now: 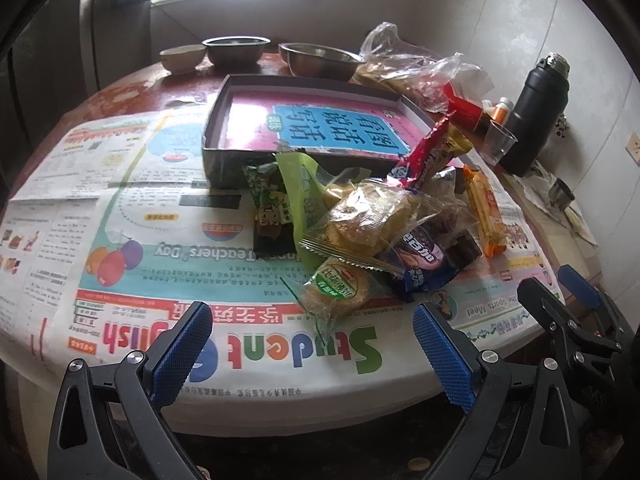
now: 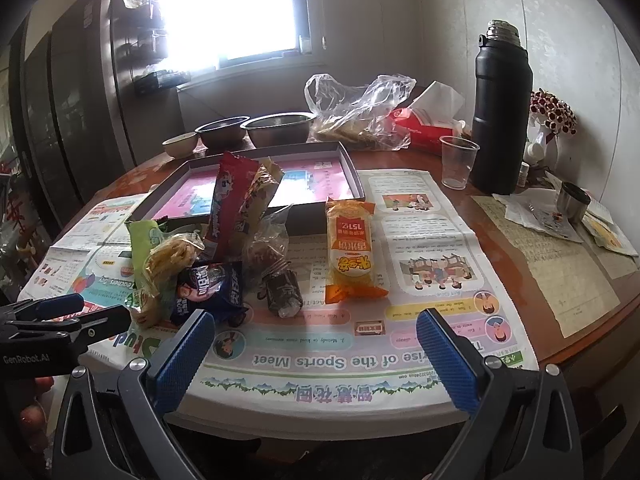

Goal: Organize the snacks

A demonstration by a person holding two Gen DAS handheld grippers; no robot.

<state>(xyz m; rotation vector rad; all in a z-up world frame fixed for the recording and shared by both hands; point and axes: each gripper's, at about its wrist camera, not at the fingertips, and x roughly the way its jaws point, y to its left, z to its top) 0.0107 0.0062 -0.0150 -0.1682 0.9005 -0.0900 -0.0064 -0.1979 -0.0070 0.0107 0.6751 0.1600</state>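
Blue-padded and black-framed, the left gripper (image 1: 312, 354) and the right gripper (image 2: 316, 356) both hang at the near edge of the newspaper (image 1: 132, 200), each with jaws spread wide and nothing between them. On the newspaper, just in front of the shallow box (image 1: 248, 92), lies the heap of snack packets (image 1: 360, 224), a red wrapper (image 2: 226, 208) leaning up against the box's near wall. The orange packet (image 2: 352, 248) lies flat to the right of the heap, slightly apart, and a black flask (image 2: 502, 120) stands well behind it beside a clear cup (image 2: 458, 162).
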